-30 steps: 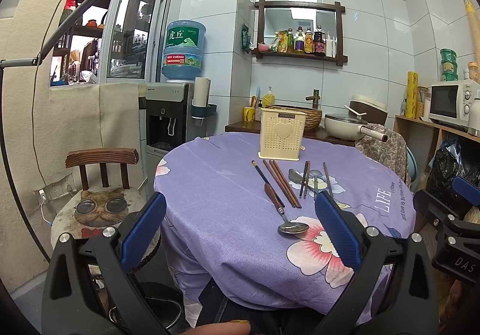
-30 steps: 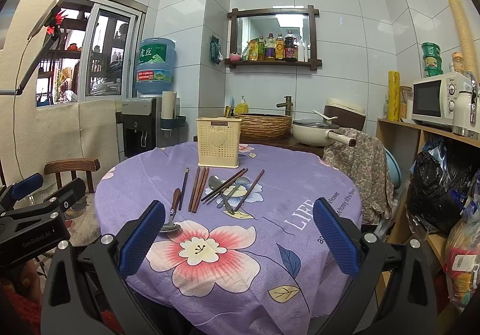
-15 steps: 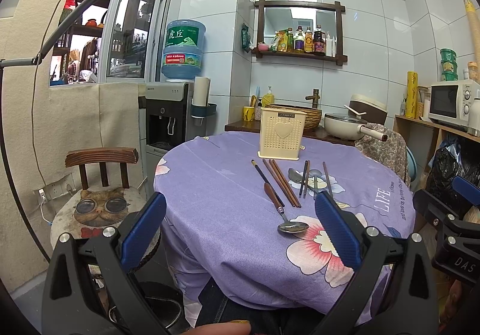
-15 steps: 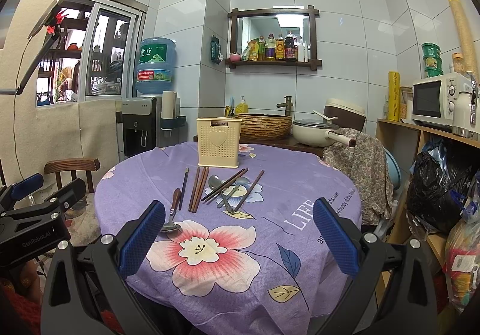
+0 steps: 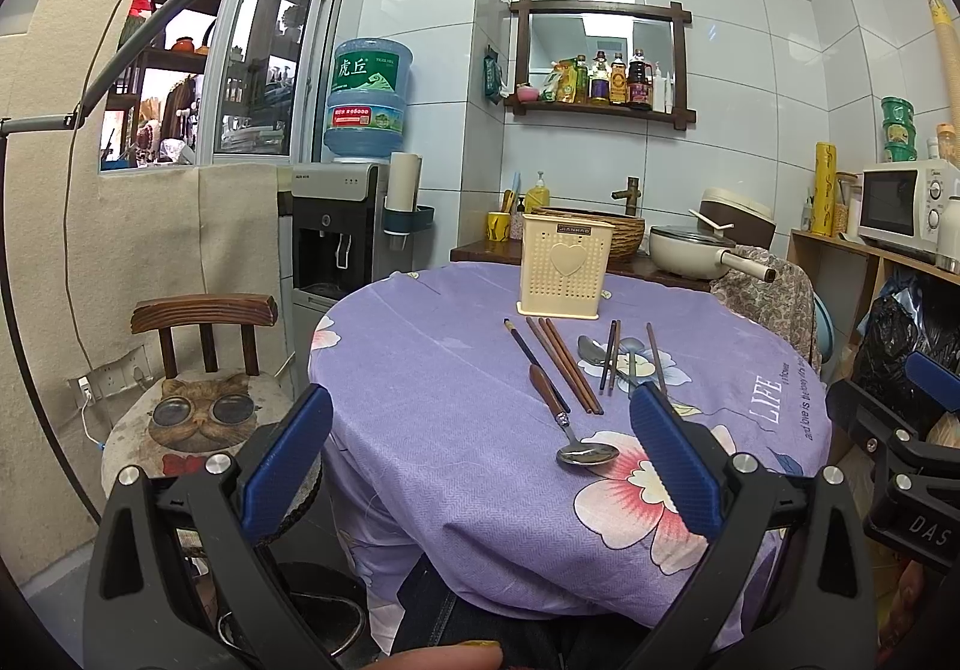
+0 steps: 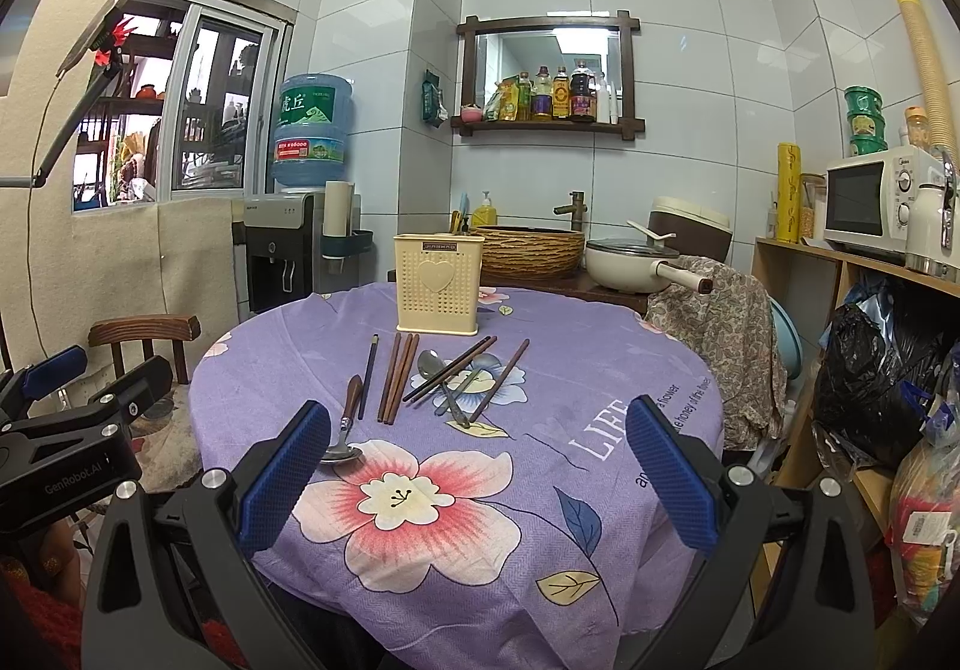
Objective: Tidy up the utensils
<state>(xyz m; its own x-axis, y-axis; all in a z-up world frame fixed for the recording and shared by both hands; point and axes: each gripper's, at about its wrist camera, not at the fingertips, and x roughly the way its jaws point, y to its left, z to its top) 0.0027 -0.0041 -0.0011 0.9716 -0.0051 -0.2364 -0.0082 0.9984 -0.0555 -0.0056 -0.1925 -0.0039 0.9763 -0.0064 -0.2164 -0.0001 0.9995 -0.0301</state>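
Note:
A cream perforated utensil holder (image 5: 565,273) (image 6: 438,284) stands upright at the far side of the round table. In front of it lie brown chopsticks (image 5: 564,364) (image 6: 398,376), a dark chopstick (image 5: 531,355) (image 6: 368,375), a wooden-handled spoon (image 5: 567,421) (image 6: 345,424), and a metal spoon (image 5: 591,352) (image 6: 435,370) crossed by more chopsticks (image 6: 474,367). My left gripper (image 5: 480,460) hangs open at the table's near left edge. My right gripper (image 6: 477,466) is open over the near edge, holding nothing.
The table wears a purple flowered cloth (image 6: 540,418). A wooden chair with a cat cushion (image 5: 204,412) stands left. A water dispenser (image 5: 348,226), basket sink (image 6: 531,250) and pot (image 6: 630,265) sit behind. Shelves with a microwave (image 6: 876,208) and bags (image 6: 882,370) fill the right.

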